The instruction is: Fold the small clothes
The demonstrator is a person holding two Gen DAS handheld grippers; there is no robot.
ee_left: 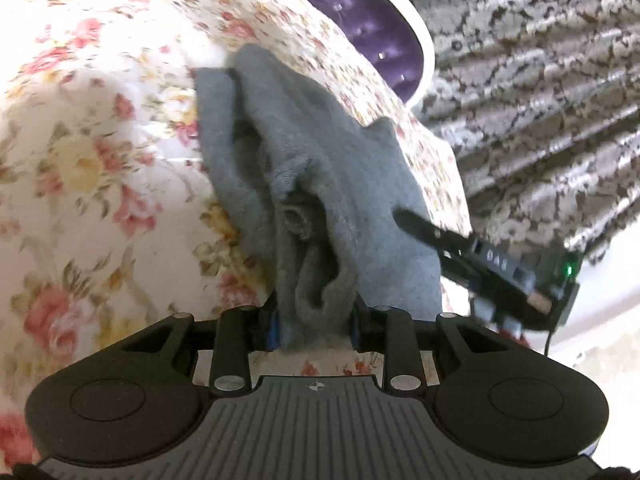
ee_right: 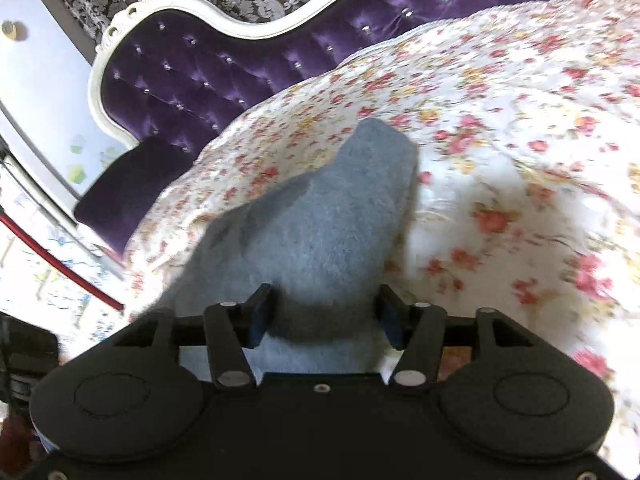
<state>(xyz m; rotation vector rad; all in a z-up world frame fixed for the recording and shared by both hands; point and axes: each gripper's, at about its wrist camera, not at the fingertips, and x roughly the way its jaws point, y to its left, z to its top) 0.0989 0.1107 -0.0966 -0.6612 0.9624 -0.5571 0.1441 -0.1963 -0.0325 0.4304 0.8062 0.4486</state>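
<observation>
Here we see a small grey garment (ee_left: 304, 184), soft and fleecy, lying bunched on a floral bedspread (ee_left: 100, 160). In the left wrist view its long axis runs away from the camera, from the near edge of the picture up toward a tufted purple headboard (ee_left: 360, 20), leaning slightly left. The left gripper (ee_left: 316, 320) has its two blue-padded fingers closed in on a gathered fold at the near end, pinching the cloth. The right gripper (ee_left: 400, 216) enters from the right, its dark fingertip resting on the garment's right edge.

In the right wrist view the garment (ee_right: 332, 216) narrows to a blunt tip pointing away toward the headboard (ee_right: 224, 68). Cloth fills the gap between the right gripper's (ee_right: 324, 316) fingers, which stand somewhat apart; we cannot tell whether they grip it.
</observation>
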